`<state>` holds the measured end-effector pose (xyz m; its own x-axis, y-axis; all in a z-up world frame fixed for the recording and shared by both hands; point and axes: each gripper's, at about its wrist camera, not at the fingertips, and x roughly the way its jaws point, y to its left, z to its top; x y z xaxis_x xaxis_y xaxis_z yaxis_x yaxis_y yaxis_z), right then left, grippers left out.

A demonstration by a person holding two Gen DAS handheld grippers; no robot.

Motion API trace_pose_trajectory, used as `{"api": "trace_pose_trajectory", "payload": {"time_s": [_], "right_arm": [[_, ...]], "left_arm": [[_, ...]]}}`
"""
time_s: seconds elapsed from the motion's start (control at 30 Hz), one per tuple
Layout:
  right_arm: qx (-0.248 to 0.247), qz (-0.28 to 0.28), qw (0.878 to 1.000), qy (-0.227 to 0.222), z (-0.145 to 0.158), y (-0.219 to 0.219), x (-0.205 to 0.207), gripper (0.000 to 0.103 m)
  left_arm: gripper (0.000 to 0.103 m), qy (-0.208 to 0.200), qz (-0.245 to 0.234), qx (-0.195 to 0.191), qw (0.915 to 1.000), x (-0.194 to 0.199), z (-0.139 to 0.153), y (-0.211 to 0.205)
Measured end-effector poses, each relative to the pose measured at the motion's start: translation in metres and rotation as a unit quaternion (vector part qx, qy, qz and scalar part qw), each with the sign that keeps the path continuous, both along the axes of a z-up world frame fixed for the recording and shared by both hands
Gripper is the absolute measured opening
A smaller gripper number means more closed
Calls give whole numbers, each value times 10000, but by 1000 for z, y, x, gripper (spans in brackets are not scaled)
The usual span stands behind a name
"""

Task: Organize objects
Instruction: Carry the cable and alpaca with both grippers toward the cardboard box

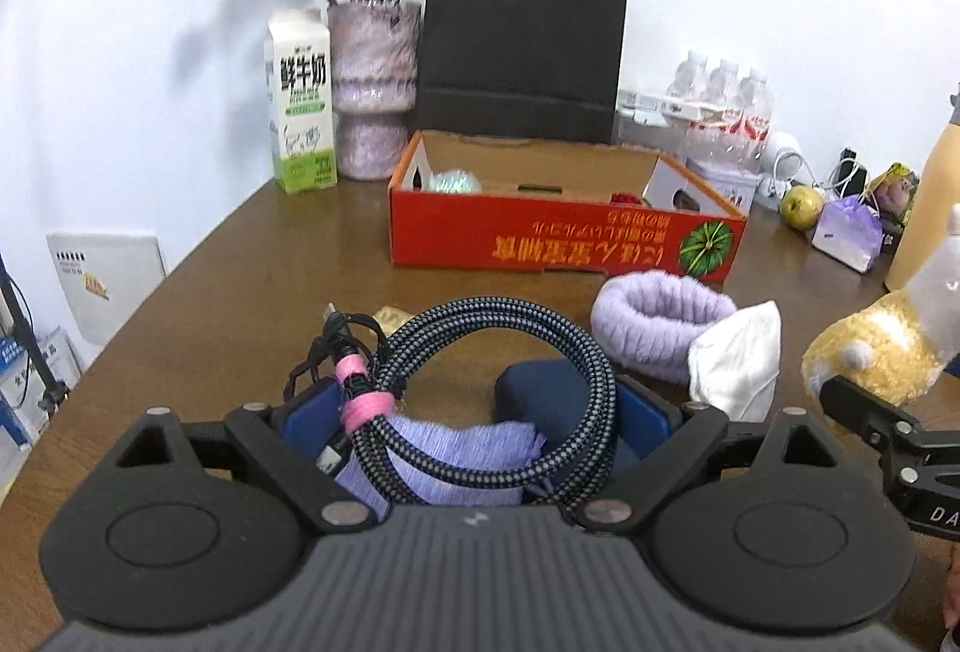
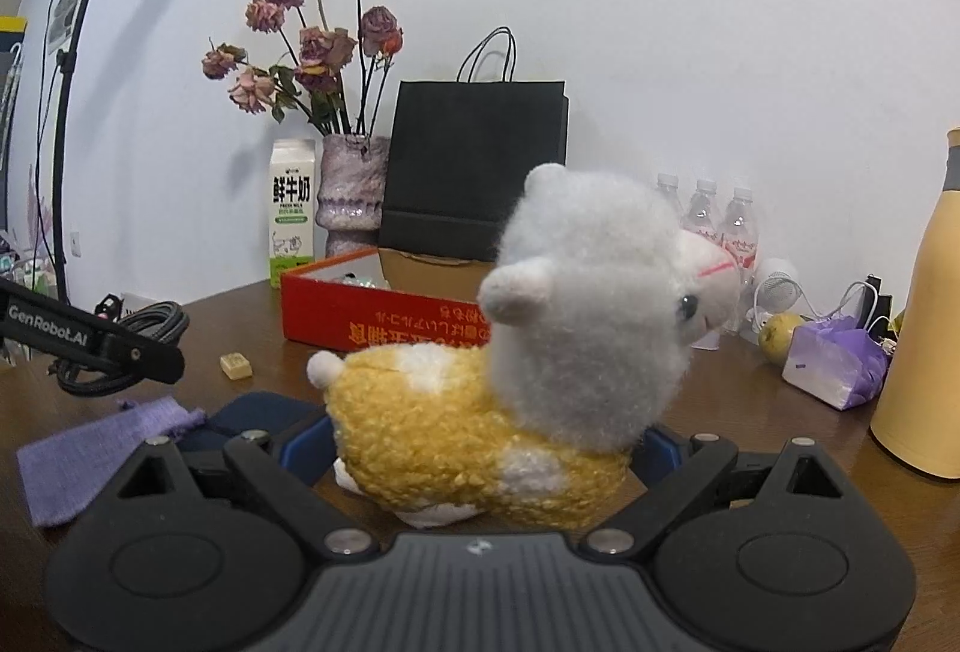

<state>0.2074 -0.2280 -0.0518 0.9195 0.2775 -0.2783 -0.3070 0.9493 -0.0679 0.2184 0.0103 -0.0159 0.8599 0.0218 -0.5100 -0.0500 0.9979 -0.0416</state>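
My left gripper (image 1: 474, 418) is shut on a coiled black braided cable (image 1: 498, 346) tied with a pink band, held above a purple cloth pouch (image 1: 456, 463) and a dark blue case (image 1: 540, 400). My right gripper (image 2: 480, 448) is shut on a yellow and grey plush alpaca (image 2: 528, 370), which also shows at the right edge of the left wrist view (image 1: 882, 346). An open red cardboard box (image 1: 558, 232) sits mid-table, also in the right wrist view (image 2: 384, 322).
A lilac knitted ring (image 1: 660, 310) and a white cloth (image 1: 738, 358) lie before the box. A milk carton (image 1: 300, 106), a flower vase (image 1: 372, 94) and a black paper bag (image 1: 522, 46) stand behind. Water bottles (image 1: 726, 112), a green fruit (image 1: 801, 208) and a yellow bottle (image 2: 924, 328) are at right.
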Motion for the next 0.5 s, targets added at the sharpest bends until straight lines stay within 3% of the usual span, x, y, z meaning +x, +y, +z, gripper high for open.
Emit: {"api": "trace_pose_trajectory", "payload": {"time_s": [0.5], "right_arm": [[75,209,9997,-35,23,19,20,96]], "left_arm": [[95,-463,52,119,9988,11,20,-10]]}}
